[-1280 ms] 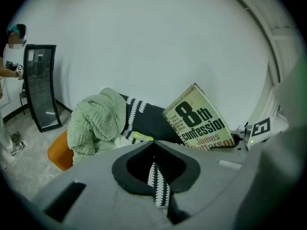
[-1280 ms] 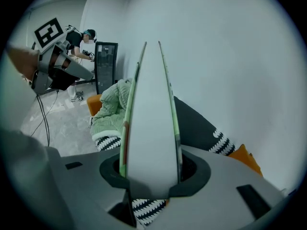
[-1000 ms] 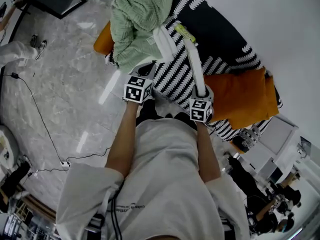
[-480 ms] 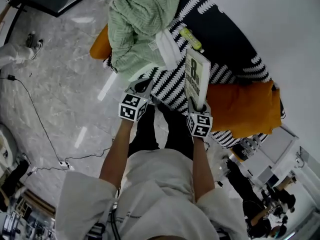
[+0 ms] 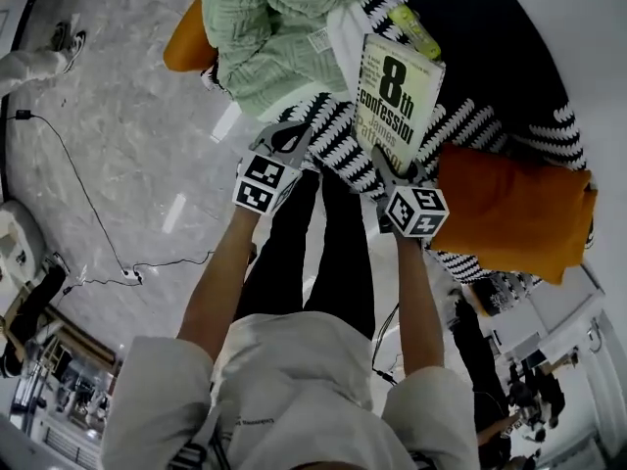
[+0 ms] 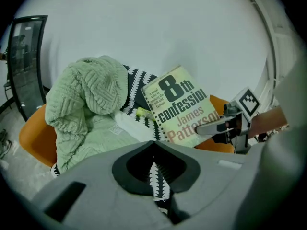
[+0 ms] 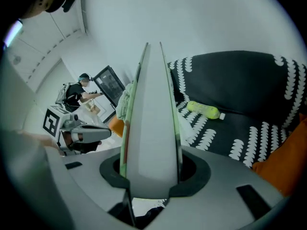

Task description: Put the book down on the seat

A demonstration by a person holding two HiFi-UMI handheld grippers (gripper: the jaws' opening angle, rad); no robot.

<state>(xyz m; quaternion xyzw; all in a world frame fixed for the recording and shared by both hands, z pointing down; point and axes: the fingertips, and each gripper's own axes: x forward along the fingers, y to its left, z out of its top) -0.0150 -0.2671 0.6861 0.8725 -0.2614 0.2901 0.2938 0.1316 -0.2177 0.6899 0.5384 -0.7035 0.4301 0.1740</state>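
The right gripper (image 5: 394,172) pinches the pale paperback book (image 5: 397,91) by its bottom edge, cover up, near the front edge of the black-and-white patterned seat (image 5: 472,125), probably to lay it flat. The left gripper (image 5: 287,137), pressed together and empty, hangs aside. Whether the book touches the seat is unclear, because the book covers the spot beneath it.

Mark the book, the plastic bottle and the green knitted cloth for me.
book (image 5: 397,96), head view, middle of the front cover.
plastic bottle (image 7: 204,110), right gripper view, middle of its body.
green knitted cloth (image 6: 84,97), left gripper view, upper part of the heap.
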